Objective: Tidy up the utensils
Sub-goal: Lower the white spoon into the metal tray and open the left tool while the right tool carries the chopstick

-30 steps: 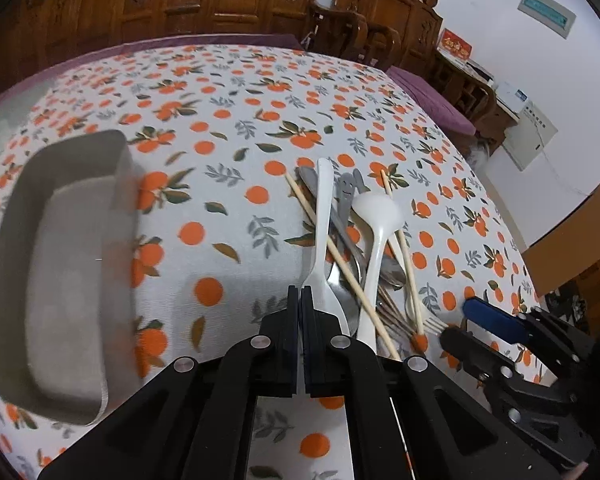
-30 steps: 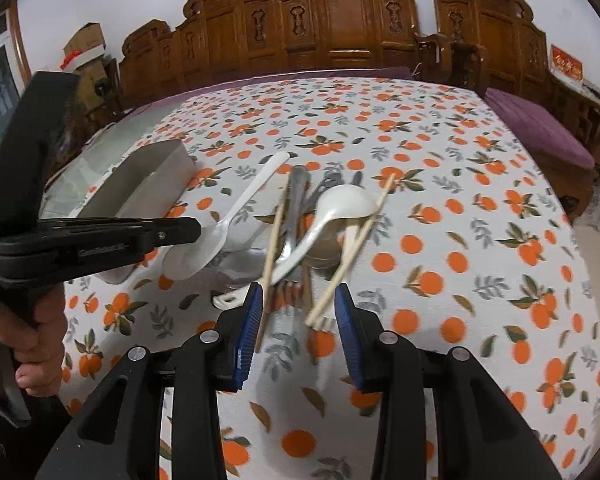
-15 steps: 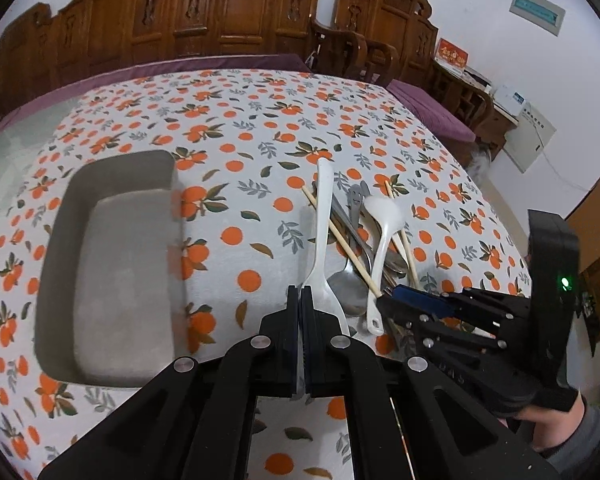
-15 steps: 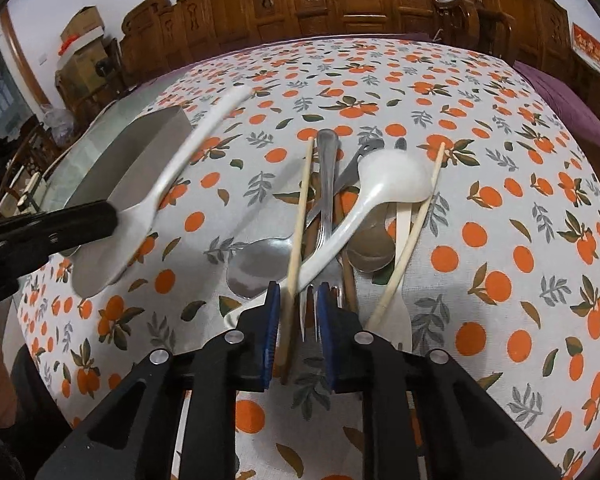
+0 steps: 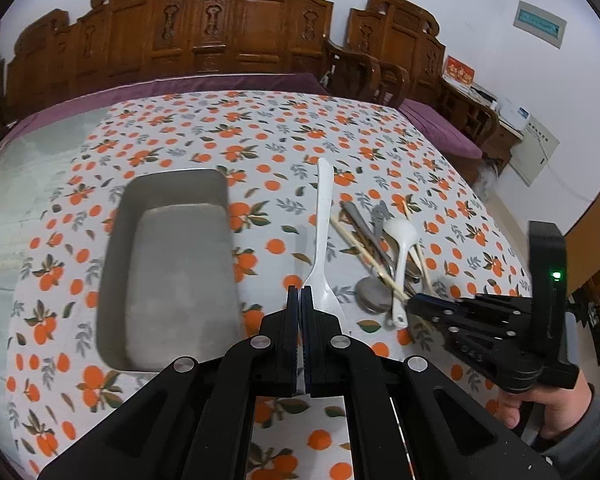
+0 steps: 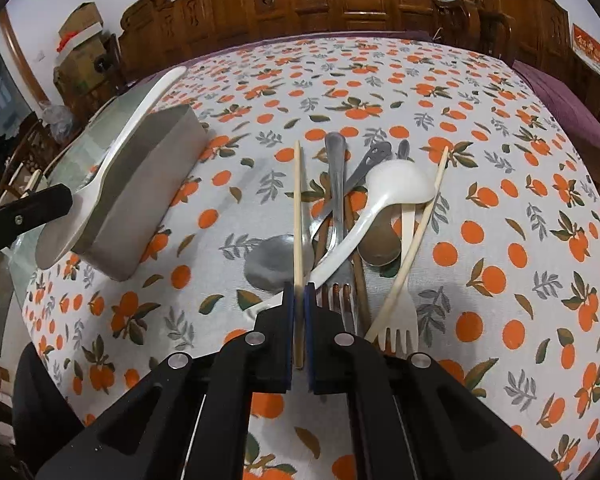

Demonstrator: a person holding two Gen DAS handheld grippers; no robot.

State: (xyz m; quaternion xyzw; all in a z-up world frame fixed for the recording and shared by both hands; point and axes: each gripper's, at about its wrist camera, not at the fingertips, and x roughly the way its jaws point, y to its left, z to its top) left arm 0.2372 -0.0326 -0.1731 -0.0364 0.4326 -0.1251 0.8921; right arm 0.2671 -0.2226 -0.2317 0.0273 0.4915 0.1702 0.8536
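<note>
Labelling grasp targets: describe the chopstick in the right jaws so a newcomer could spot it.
On the orange-print tablecloth, right of the metal tray, lies a heap of cutlery. The chopstick is the pale stick on its left edge, crossing the metal spoon; the right gripper clamps its near end, unlike the other stick.
</note>
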